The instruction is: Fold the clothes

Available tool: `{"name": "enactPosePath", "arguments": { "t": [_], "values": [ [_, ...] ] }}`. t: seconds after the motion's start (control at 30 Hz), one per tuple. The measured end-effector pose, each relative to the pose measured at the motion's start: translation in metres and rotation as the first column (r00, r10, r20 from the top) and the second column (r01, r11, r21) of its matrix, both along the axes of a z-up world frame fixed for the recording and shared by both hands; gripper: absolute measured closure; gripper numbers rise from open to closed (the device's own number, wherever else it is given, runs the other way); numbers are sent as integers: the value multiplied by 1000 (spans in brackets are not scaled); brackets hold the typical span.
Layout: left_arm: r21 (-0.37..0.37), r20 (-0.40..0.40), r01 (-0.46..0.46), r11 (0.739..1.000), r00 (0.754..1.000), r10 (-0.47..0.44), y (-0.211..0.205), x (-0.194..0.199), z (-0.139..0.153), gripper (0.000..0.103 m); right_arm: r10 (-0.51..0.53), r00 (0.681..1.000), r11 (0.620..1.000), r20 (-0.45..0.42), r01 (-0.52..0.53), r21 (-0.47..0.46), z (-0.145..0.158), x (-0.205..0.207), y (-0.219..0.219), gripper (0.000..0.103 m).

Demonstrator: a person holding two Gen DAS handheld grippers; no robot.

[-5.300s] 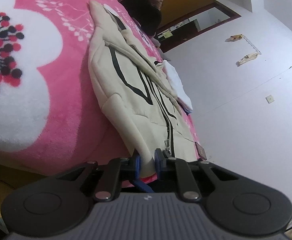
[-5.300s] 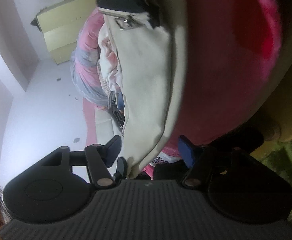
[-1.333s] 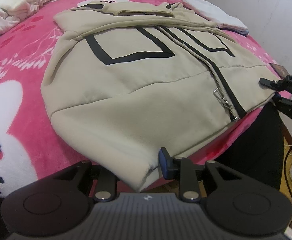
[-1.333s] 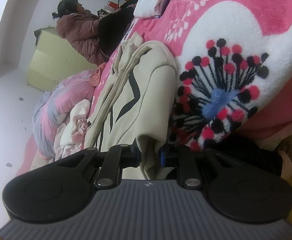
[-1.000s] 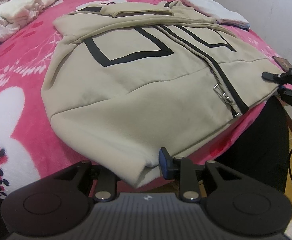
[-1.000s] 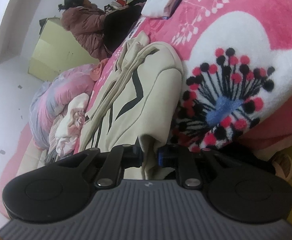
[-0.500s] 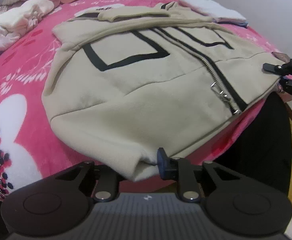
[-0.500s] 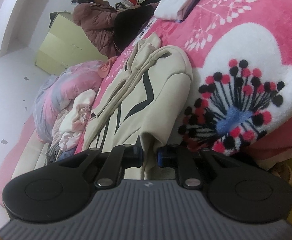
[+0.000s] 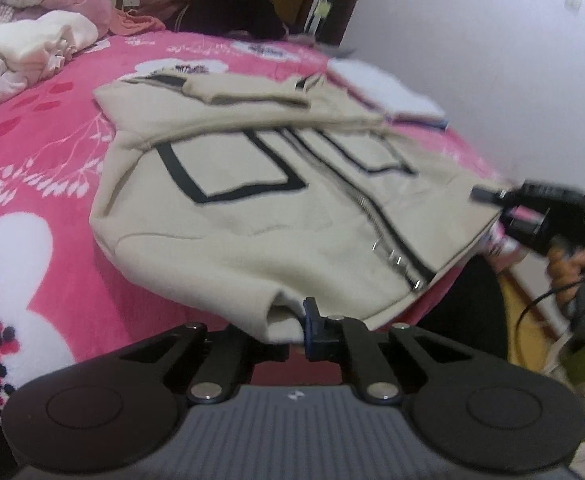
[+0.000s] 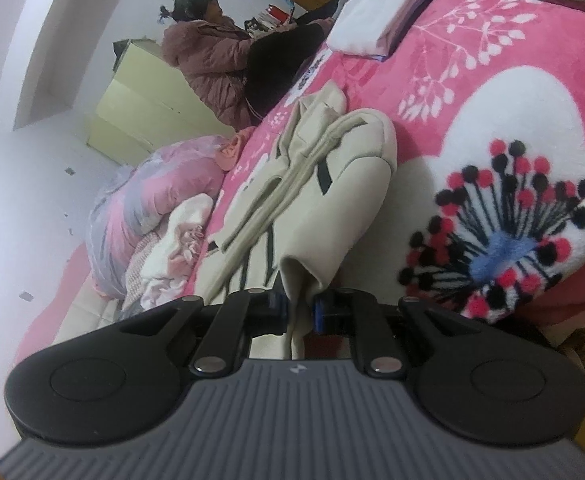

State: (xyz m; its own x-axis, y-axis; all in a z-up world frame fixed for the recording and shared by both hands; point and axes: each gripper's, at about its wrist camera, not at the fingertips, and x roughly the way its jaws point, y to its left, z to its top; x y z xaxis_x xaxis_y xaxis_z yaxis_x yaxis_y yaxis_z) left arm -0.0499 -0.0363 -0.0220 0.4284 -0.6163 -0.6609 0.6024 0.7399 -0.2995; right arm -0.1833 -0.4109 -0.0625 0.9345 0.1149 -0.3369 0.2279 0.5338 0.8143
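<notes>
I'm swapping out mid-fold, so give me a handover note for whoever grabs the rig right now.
Left tool: shut on the beige zip jacket, at its near hem corner.
Right tool: shut on the same jacket's other hem corner.
Jacket: front up, zipped, spread flat on the pink floral blanket, hem at the bed edge, sleeves folded in across the chest.
Nearby: folded white stack beyond the collar, loose pale clothes at far left.
Done: jacket laid out, sleeves in, hem gripped.
Left: probably carry the hem up to the collar, then release and smooth.
</notes>
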Motion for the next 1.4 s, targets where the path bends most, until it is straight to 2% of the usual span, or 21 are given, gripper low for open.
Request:
{"name": "enactPosePath", "arguments": {
  "t": [0.17, 0.43, 0.57, 0.77, 0.93, 1.03, 1.1, 1.13, 1.17, 1.23, 1.3, 1.33, 1.37, 1.4],
  "values": [
    [-105, 66, 14, 994, 998, -7, 8, 7, 22, 96, 0, 999, 1000, 54, 0, 3, 15, 3, -2, 94],
    [-179, 165, 7, 984, 986, 23, 10, 44, 52, 97, 30, 992, 997, 125, -21, -72, 59, 27, -6, 94],
    [-216, 201, -4, 976, 978, 49, 13, 69, 66, 97, 58, 986, 993, 156, -41, -109, 84, 53, -11, 94],
    [-259, 236, -33, 965, 967, 96, 16, 126, 84, 97, 107, 977, 983, 182, -76, -167, 115, 108, -23, 94],
    [-289, 201, -56, 956, 973, 118, 10, 205, 89, 97, 127, 974, 981, 186, -96, -170, 129, 172, -45, 94],
    [-328, 82, -100, 939, 988, 134, 6, 270, 77, 96, 118, 979, 984, 163, -94, -148, 124, 224, -65, 94],
    [-337, 12, -152, 929, 986, 165, 4, 314, 58, 94, 96, 987, 990, 125, -83, -111, 109, 262, -79, 93],
    [-335, -21, -182, 925, 982, 185, 2, 334, 45, 86, 79, 992, 993, 95, -70, -94, 98, 281, -86, 91],
    [-327, -56, -219, 919, 976, 212, 2, 353, 33, 71, 61, 996, 995, 63, -56, -78, 86, 300, -93, 89],
    [-311, -106, -294, 904, 956, 275, 4, 378, 12, 55, 25, 999, 1000, -28, -25, -9, 52, 333, -108, 77],
    [-325, -123, -312, 893, 950, 287, 13, 375, 9, 54, -9, 994, 996, -107, 18, 92, 20, 348, -121, 74],
    [-337, -128, -313, 888, 949, 286, 19, 369, 10, 50, -24, 991, 990, -131, 42, 137, 7, 352, -127, 74],
    [-348, -133, -315, 883, 949, 286, 24, 364, 10, 41, -28, 995, 987, -99, 44, 157, 5, 346, -128, 74],
    [-359, -138, -316, 878, 949, 285, 30, 358, 11, 37, -33, 997, 983, -67, 45, 178, 2, 339, -130, 72]
  ]
}}
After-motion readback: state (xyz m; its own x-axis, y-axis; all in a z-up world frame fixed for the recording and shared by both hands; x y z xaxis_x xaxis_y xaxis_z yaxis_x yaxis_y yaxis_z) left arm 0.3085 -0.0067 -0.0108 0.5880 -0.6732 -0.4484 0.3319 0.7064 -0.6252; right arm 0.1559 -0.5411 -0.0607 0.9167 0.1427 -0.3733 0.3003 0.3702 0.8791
